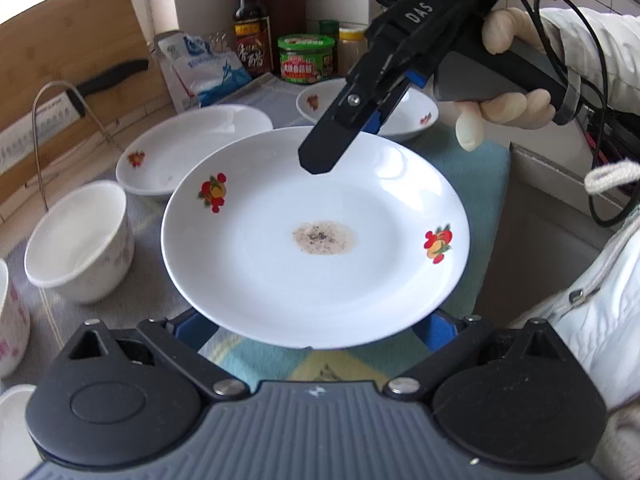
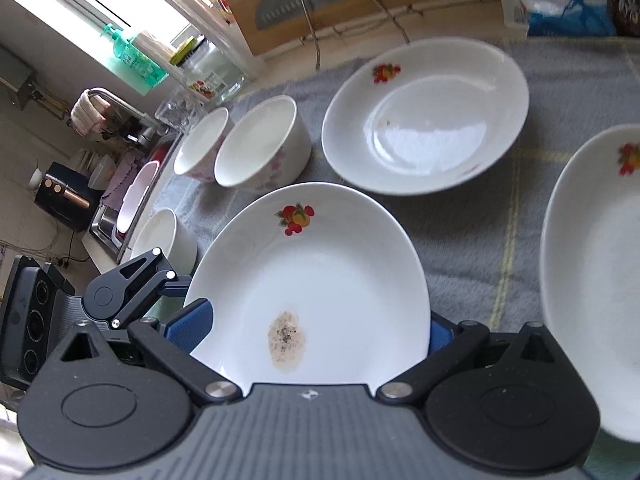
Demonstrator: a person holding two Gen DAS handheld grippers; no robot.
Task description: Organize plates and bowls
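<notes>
Stained plate point(image 1: 316, 240) between both grippers

Daylight pours in through a window point(image 2: 132, 8) at the far end of the counter, washing out the sill. A wooden board point(image 1: 76, 64) leans against the wall with a black-handled knife point(image 1: 112, 76) resting across it. A grey checked cloth point(image 2: 472, 232) covers the worktop. Sauce bottle point(image 1: 251, 28), green-lidded jar point(image 1: 306, 58) and a blue-and-white bag point(image 1: 208, 68) crowd the back corner. A steel sink point(image 2: 108, 220) sits beyond the cloth's edge.
</notes>
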